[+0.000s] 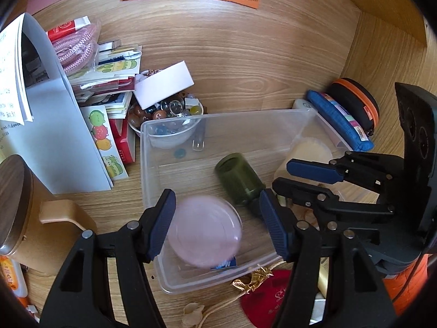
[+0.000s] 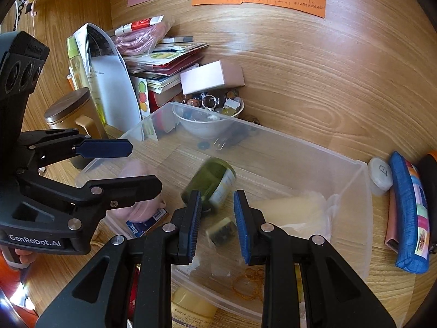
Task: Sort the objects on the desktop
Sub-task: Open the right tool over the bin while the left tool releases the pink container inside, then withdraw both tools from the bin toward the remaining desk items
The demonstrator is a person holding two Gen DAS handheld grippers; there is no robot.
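Observation:
A clear plastic bin (image 1: 153, 164) (image 2: 363, 191) sits on the wooden desk. Inside lie a blurred pink round case (image 1: 204, 232) (image 2: 142, 175), a dark green jar (image 1: 237, 177) (image 2: 210, 183) on its side, a pale yellow round pad (image 1: 308, 150) (image 2: 295, 205) and a small olive block (image 2: 221, 231). My left gripper (image 1: 218, 224) is open above the bin, its fingers either side of the pink case and not touching it. My right gripper (image 2: 217, 218) is open over the bin, just above the green jar and olive block, holding nothing. Each gripper shows in the other's view.
A bowl of glass marbles (image 1: 166, 112) (image 2: 210, 106) and a white box (image 1: 164, 84) stand behind the bin. Booklets and a stack of packets (image 1: 109, 82) are at left, with a wooden-lidded jar (image 1: 13, 202). A blue pencil pouch (image 1: 341, 120) (image 2: 409, 210) lies right.

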